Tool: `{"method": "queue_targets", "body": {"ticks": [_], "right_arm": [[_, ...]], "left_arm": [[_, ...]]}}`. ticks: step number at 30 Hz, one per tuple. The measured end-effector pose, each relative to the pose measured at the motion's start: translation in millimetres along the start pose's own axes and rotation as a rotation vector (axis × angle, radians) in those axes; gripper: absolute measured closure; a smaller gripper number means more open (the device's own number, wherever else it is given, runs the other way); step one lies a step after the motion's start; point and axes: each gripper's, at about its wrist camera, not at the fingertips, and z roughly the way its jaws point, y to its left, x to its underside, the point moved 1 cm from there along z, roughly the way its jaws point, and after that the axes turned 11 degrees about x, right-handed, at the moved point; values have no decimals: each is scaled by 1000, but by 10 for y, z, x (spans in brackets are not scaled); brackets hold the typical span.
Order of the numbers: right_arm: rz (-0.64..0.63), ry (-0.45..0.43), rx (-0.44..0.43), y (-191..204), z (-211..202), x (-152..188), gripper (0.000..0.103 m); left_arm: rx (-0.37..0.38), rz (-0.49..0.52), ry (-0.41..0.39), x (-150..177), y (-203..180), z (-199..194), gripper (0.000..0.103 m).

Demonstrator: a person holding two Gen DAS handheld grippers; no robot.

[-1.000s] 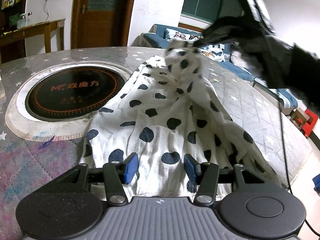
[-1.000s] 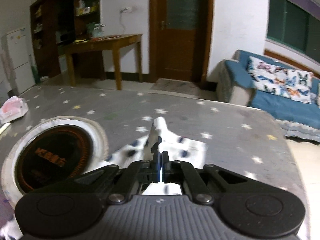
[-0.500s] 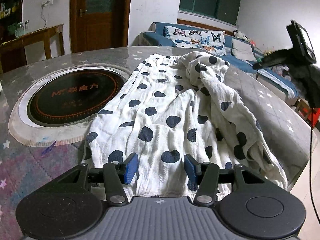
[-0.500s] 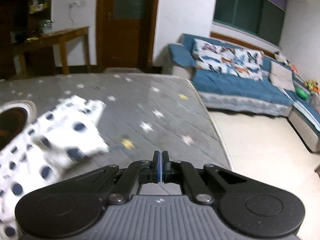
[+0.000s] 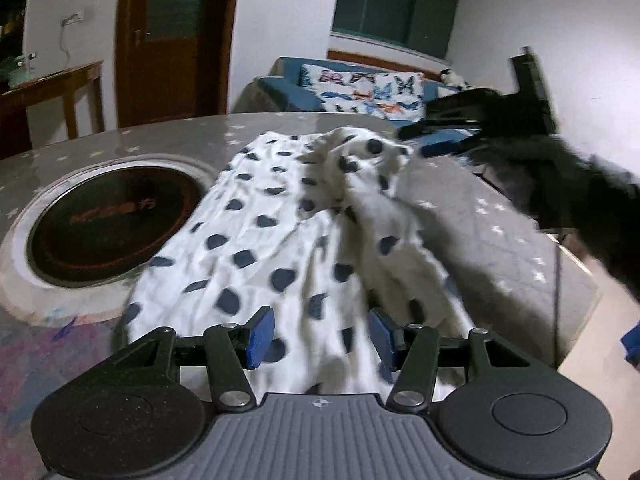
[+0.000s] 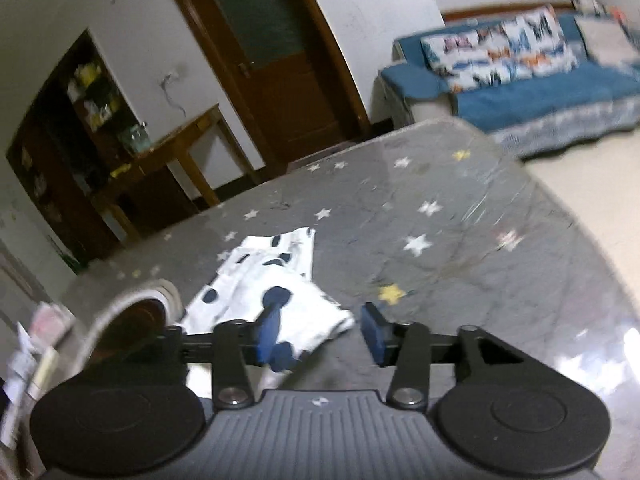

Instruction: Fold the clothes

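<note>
Left wrist view, garment: the white dotted garment is lying lengthwise on the grey star-patterned table, beside the round black hob set into it; its near hem is hanging toward the camera, likely so the cloth lies flat for a fold.

Left wrist view, left gripper: the left gripper is hovering over the near hem with its blue pads about half apart, gripping nothing, seemingly waiting to take that edge.

Left wrist view, far end: a bunched fold is lying on top at the far end, where the right gripper, blurred, is reaching in from the right.

Right wrist view, right gripper: the right gripper has just been opening its jaws and is standing roughly half wide; a dotted corner is showing between the pads, unpinched.

Right wrist view, purpose: it appears to be lining up to pinch this end again.
</note>
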Motion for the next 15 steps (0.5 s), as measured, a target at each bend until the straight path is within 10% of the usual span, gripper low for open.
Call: {"method": "queue_targets", "body": {"ticks": [4,8,15], "right_arm": [[125,63,-42,-81,175,51,56],[192,84,-111,-116,249,78,93],[3,-77,116,-135,-141,-46,99]], "left_arm": [[58,18,1,-38,-125,90,47],[126,34,19,-42,-252,206,47],[233,40,79,43,-405,395,47]]}}
